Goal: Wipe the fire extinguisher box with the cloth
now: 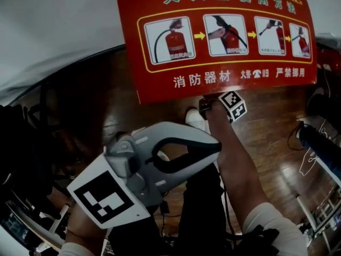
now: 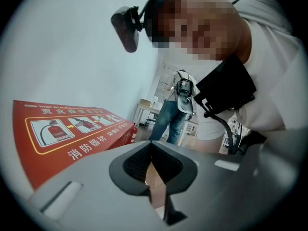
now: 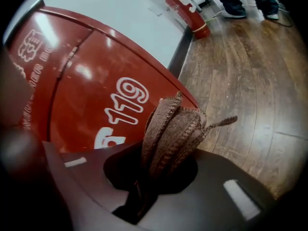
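Now the box (image 1: 213, 41) stands against the wall (image 1: 53, 20), the left gripper (image 1: 216, 148) hangs pressed together and empty, and the right gripper (image 3: 139, 196) pinches the cloth (image 3: 171, 129) near its lower front, where a hard drag could tug it loose.

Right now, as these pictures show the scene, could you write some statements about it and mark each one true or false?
1. The right gripper holds a brown cloth in its jaws. True.
2. The left gripper also holds a cloth. False: nothing is between its jaws.
3. The fire extinguisher box is blue. False: it is red.
4. The floor is wooden. True.
5. A fire extinguisher stands by the wall. True.
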### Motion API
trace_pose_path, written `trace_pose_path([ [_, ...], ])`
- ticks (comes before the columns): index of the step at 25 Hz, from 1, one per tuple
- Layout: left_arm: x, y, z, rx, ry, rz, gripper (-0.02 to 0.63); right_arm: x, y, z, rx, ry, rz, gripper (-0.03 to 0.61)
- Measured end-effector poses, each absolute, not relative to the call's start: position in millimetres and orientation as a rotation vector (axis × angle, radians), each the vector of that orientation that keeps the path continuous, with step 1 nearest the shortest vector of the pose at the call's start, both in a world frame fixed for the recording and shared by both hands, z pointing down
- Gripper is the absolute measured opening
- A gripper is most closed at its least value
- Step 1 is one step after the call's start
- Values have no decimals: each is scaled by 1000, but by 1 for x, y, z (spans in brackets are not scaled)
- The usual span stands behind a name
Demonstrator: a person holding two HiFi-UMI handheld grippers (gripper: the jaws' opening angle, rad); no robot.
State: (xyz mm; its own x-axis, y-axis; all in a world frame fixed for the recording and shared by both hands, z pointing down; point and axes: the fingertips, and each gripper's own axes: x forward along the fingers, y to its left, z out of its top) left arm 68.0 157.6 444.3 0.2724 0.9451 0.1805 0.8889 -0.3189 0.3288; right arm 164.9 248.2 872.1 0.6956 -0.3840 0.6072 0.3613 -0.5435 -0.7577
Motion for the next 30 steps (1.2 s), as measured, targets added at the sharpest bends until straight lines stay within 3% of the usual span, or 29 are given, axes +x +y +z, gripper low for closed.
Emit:
trace_pose_path([
  [15,6,116,312,2421,1637,546,0,123,173,572,-1691,122,-631,46],
  [20,7,89,303,2461,1585,518,0,133,151,575,-1655,64,-611,46],
  [30,21,64,354,2455,1498,565,0,132,141,672,-1717,-5,-747,46],
])
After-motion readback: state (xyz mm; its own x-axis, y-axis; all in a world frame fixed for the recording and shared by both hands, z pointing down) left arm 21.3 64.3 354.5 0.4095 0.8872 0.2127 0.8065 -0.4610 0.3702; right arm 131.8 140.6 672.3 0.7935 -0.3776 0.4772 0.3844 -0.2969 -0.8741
